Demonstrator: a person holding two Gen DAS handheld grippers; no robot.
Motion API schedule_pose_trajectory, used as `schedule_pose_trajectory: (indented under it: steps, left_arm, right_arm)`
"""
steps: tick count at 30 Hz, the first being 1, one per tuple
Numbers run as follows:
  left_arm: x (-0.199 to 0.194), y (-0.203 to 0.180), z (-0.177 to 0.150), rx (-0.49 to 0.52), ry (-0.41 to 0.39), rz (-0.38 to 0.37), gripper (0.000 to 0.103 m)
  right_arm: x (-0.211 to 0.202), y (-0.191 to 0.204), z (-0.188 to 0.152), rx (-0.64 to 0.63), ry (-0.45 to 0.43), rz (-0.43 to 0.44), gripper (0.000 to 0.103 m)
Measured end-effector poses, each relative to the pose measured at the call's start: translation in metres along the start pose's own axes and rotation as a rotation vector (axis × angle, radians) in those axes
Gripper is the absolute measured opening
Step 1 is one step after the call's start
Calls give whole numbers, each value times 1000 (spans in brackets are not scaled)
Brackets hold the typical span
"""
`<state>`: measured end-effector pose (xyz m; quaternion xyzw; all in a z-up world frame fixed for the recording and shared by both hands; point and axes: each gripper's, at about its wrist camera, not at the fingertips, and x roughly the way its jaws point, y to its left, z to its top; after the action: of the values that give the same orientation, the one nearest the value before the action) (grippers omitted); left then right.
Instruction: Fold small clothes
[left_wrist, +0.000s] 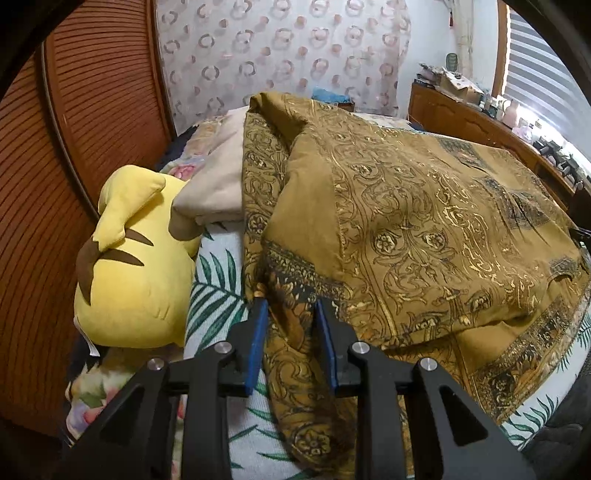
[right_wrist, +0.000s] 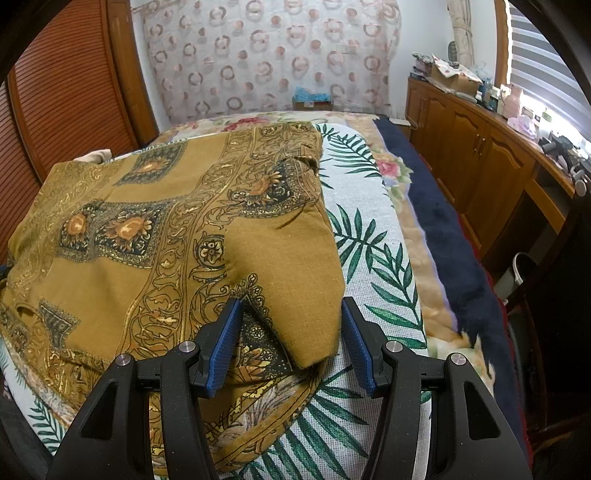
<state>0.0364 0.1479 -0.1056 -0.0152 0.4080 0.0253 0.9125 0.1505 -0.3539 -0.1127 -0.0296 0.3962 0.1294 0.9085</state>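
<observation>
A mustard-brown garment with gold and black floral print (left_wrist: 424, 229) lies partly folded on the bed; it also shows in the right wrist view (right_wrist: 155, 229). My left gripper (left_wrist: 288, 306) is open, its blue pads either side of a bunched edge of the garment at its left end. My right gripper (right_wrist: 291, 310) is open wide, its blue pads straddling a folded-over plain corner of the garment at its right end. Neither gripper pinches the cloth.
A white palm-leaf bed cover (right_wrist: 373, 258) lies under the garment. A yellow plush toy (left_wrist: 136, 266) and a beige folded cloth (left_wrist: 218, 184) sit to the left. Louvred wooden doors (left_wrist: 92, 110) stand at left, wooden cabinets (right_wrist: 480, 155) at right.
</observation>
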Motion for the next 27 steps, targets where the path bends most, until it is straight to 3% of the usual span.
schedule_pose_trajectory:
  steps: [2, 5, 9, 17, 18, 19, 21, 22, 27]
  left_arm:
    - [-5, -2, 0, 13, -32, 7, 9]
    - [-17, -4, 1, 26, -82, 9, 1]
    - [-21, -9, 5, 53, -95, 2, 0]
    - [-49, -3, 10, -10, -182, -35, 0]
    - [-50, -3, 9, -12, -184, -34, 0]
    - [-51, -2, 9, -15, -186, -36, 0]
    - [-52, -1, 8, -26, -193, -43, 0]
    - [-54, -2, 8, -31, -197, -48, 0]
    - [-69, 1, 8, -50, -225, -73, 0]
  right_arm:
    - [0, 0, 0, 0, 0, 0, 55]
    - [0, 0, 0, 0, 0, 0, 55]
    - [0, 0, 0, 0, 0, -1, 56]
    - [0, 1, 1, -12, 7, 9, 55]
    - [0, 2, 2, -28, 11, 13, 51]
    - [-1, 2, 4, -37, 10, 11, 36]
    - [-6, 1, 8, -41, -1, 27, 23]
    - [-10, 0, 10, -44, -13, 47, 11]
    - [-34, 0, 17, -45, -76, 96, 4]
